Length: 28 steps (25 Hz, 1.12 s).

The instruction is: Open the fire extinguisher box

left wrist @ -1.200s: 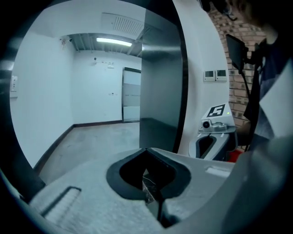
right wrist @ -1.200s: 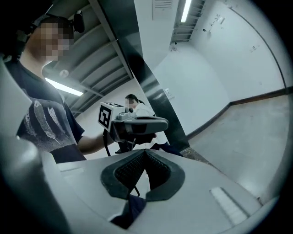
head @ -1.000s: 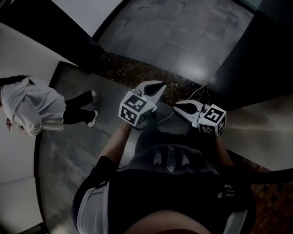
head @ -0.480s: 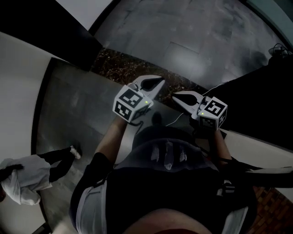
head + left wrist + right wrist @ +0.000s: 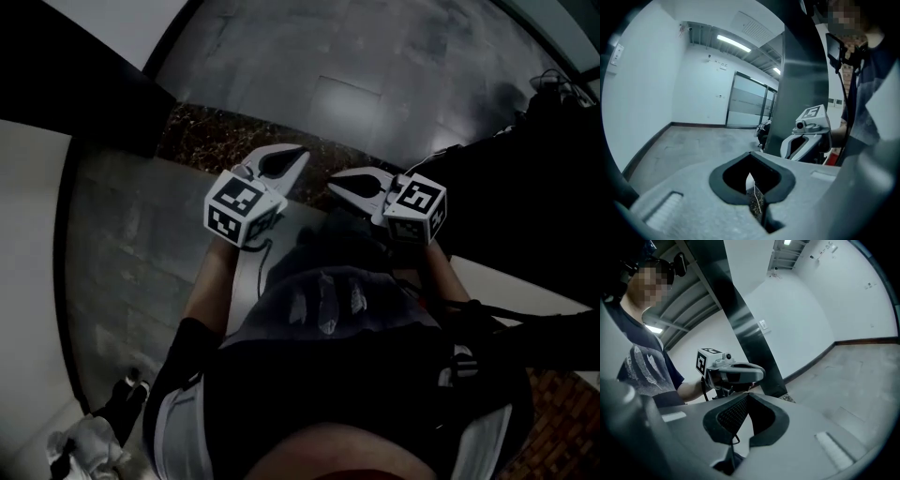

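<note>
— Any sign of the box?

— None in any view. Just grey floor (image 5: pixel 375 75), white walls (image 5: pixel 642 84), a dark pillar (image 5: pixel 801 84) and a speckled strip (image 5: pixel 216 141) running across the floor near it. Looks like the approach stage, with the opening itself not yet begun.

— And the left gripper (image 5: pixel 292 157)?

— Pressed together, pinching nothing. Carried at chest height, tipped slightly down, poking out over the near edge of the strip.

— And the right gripper (image 5: pixel 336 183)?

— Same again: closed up and empty, just beside the left one, tip also at the strip's near edge.

— Why carried that way?

— Probably for crossing open floor. Nothing to grab yet, so no reason to spread the jaws. Tucked side by side close to the chest, likely to stay steady, clear of the pillar, and ready to reach out either way.

— Anything to mind?

— A person (image 5: pixel 94 439) well back from the strip, on its near side and off to the left; far enough not to matter. Best to find the box first, then pick a gripper for its latch or door edge.
</note>
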Motion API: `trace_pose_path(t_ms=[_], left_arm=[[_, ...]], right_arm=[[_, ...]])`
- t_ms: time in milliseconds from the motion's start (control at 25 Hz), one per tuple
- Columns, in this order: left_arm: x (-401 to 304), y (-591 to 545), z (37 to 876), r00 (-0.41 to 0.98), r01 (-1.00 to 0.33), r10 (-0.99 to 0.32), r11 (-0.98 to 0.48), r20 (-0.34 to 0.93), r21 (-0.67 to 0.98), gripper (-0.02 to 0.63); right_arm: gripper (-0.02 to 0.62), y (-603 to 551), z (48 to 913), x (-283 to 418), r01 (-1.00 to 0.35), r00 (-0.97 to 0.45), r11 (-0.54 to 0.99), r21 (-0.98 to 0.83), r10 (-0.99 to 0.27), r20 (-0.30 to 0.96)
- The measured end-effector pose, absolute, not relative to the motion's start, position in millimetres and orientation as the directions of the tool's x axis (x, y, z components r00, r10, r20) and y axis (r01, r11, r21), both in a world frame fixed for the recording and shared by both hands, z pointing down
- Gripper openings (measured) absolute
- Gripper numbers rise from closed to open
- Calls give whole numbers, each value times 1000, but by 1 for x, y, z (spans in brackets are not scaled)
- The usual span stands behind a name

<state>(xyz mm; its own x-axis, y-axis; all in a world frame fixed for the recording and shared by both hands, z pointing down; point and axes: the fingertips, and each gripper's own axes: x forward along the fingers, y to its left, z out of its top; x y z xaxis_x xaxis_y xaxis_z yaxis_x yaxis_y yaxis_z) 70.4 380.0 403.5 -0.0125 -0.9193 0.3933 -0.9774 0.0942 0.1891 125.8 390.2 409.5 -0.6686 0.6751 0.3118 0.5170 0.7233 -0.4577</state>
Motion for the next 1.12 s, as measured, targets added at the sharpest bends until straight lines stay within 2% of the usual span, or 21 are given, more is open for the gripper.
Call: trace_pose_path(t_ms=[240,480,680,960,1120], left_arm=[[57,326,407,37,-973,-912,59,408,222,2],[5,251,410,74,-976,-894,27,441,218,2],[-13,194,415,112,-972,-885,-3,452,235,2],[-46,154,421,125,-967,-876,-3,465,254,2],[-82,148,427,160,-963,-886,-43,436,267,2]], right_arm=[[0,343,420,96,523,-667,704,-481,689,283],[0,277,418,35,526,-677,708,-472,684,271],[0,226,422,15,511,-677,702,-496,684,271],[0,179,427,-16,482,-675,710,-514,675,298],[0,168,433,-49,422,-704,752,-506,624,340]])
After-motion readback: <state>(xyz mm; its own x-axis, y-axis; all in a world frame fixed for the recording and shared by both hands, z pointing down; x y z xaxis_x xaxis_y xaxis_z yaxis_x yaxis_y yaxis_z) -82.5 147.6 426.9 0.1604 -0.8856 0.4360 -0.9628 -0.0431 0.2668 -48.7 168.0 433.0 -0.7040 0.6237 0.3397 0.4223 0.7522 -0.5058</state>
